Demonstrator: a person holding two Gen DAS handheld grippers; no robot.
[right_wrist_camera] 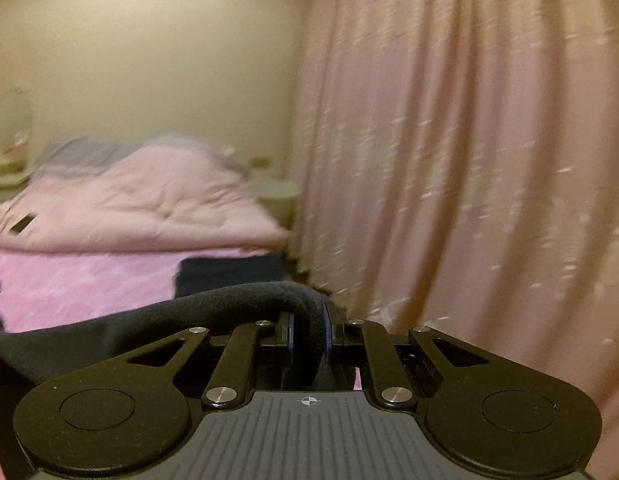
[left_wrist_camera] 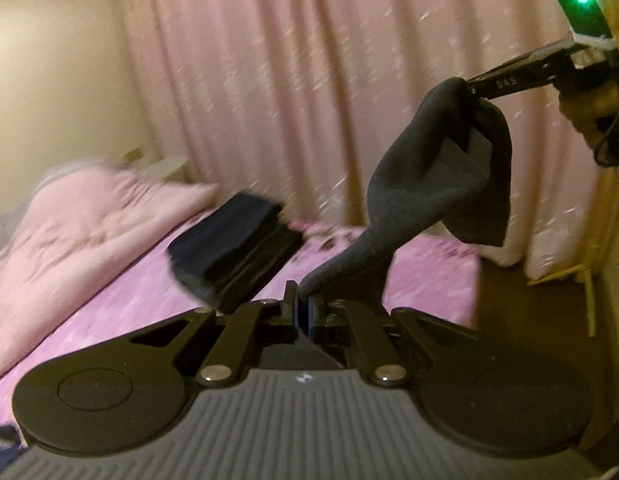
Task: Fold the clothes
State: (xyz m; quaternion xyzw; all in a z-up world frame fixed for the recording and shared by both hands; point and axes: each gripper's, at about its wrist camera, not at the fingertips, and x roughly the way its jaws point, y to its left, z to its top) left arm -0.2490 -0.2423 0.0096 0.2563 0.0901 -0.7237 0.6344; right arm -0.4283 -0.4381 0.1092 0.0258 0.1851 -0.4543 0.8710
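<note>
A dark grey sock (left_wrist_camera: 425, 184) hangs in the air between both grippers, above the pink bed (left_wrist_camera: 121, 312). My left gripper (left_wrist_camera: 303, 300) is shut on its lower end. My right gripper (left_wrist_camera: 475, 90) is shut on its upper end at the upper right of the left wrist view. In the right wrist view the sock (right_wrist_camera: 213, 304) bunches between my right gripper's jaws (right_wrist_camera: 309, 332) and trails off to the left. A folded pile of dark navy clothes (left_wrist_camera: 233, 252) lies on the bed; it also shows in the right wrist view (right_wrist_camera: 229, 276).
A pale pink quilt (left_wrist_camera: 81, 236) is heaped at the head of the bed; it also shows in the right wrist view (right_wrist_camera: 141, 208). Pink curtains (left_wrist_camera: 309, 80) hang behind the bed. Brown floor (left_wrist_camera: 521, 312) lies to the right of the bed. The frames are motion-blurred.
</note>
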